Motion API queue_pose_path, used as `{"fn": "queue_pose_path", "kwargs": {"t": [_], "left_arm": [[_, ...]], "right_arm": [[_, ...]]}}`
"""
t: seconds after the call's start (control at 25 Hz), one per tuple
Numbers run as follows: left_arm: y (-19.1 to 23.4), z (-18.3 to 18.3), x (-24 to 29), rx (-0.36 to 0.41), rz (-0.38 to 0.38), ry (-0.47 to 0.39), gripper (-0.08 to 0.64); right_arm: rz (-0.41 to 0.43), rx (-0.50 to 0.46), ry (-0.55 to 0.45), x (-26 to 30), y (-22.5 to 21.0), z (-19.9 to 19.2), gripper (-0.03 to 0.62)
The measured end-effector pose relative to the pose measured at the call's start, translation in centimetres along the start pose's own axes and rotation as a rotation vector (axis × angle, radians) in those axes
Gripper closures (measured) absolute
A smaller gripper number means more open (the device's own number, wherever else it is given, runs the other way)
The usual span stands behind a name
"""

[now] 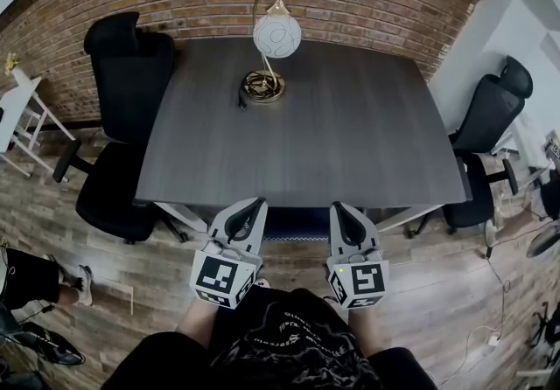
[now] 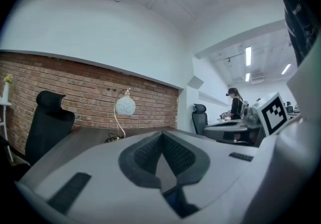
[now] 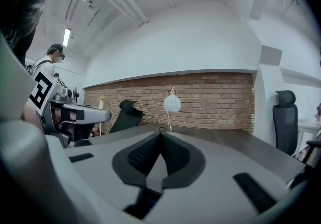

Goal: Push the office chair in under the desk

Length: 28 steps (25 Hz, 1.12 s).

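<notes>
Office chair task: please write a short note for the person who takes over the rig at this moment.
Left gripper: shut, holding nothing, at the near edge of the desk.
Right gripper: shut, empty, further right at the same edge.
Chair: its dark blue back shows between the grippers, at the desk edge.
Done: the chair appears pushed in.
Left: confirm that, then draw both grippers back.

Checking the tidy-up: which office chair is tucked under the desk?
The chair at the desk's near edge, between the left tongs and right tongs: only a dark strip shows. The left chair and right chair stand out beside it.
</notes>
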<state>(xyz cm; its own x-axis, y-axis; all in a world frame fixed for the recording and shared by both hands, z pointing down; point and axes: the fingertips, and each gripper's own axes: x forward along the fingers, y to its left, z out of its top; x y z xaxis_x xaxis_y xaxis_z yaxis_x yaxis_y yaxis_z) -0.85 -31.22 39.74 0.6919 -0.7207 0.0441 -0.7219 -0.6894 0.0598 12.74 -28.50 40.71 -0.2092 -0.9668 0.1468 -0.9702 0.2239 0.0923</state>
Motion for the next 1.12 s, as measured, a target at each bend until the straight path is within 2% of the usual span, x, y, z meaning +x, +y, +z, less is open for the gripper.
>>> {"fn": "queue_pose_path", "kwargs": {"t": [0.4,1.0,1.12], "left_arm": [[0.0,-0.2,-0.3,-0.006,-0.005,-0.002,0.552],[0.3,-0.6,-0.2,-0.003,0.002,0.001,0.552],[0.4,-0.7,-0.3,-0.022,0.005,0.0,0.552]], "right_arm": [[0.029,-0.025,-0.018,0.1,1.1,0.1,0.589],[0.022,-0.047,0.0,0.1,1.2,-0.8,0.589],[0.026,-0.054,-0.004,0.0,1.3,-0.8,0.589]]}}
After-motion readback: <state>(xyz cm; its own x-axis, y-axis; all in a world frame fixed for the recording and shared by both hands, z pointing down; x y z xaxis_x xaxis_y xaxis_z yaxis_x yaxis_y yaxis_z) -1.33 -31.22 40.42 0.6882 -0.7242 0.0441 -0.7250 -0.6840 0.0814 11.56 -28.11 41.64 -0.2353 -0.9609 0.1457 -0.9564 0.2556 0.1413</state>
